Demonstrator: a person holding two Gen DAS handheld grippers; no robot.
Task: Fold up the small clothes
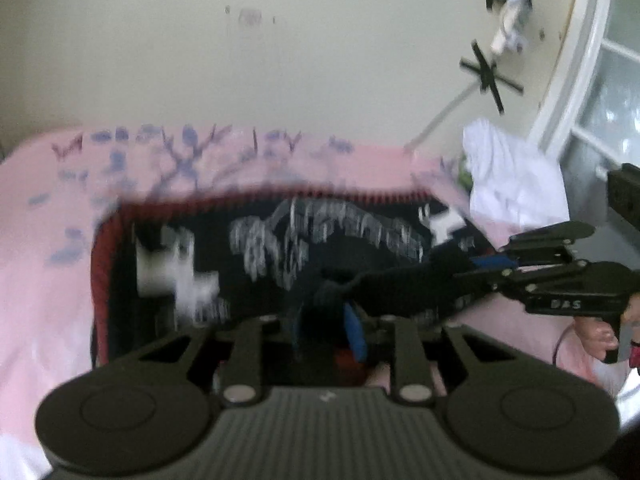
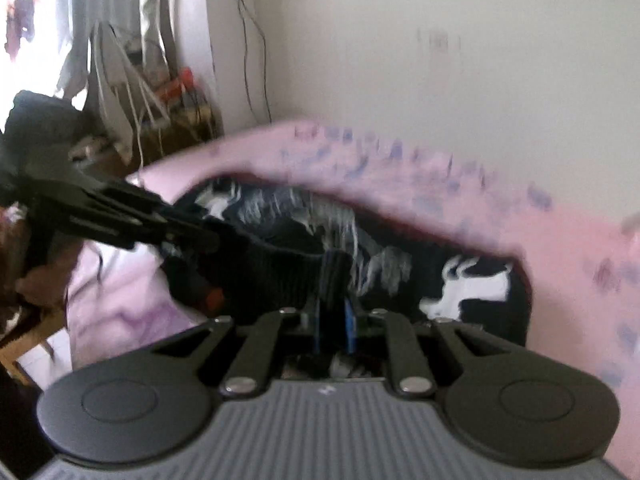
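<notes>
Ahead of both my grippers the black sweater point(image 1: 240, 248) stretches crosswise; left gripper point(image 1: 324, 320) and right gripper point(image 2: 334, 320) each pinch its near edge

Two tools in play: the left tool point(image 1: 320, 320) near the sweater's front edge, the right tool point(image 2: 334, 320) alongside it. One dark sweater point(image 1: 280, 248) on one pink sheet point(image 1: 44, 248). One white cloth heap point(image 1: 508, 176) right of the sweater. Two black tape crosses point(image 1: 490, 76) on the wall above that heap. One window point(image 1: 612, 80) beyond.
</notes>
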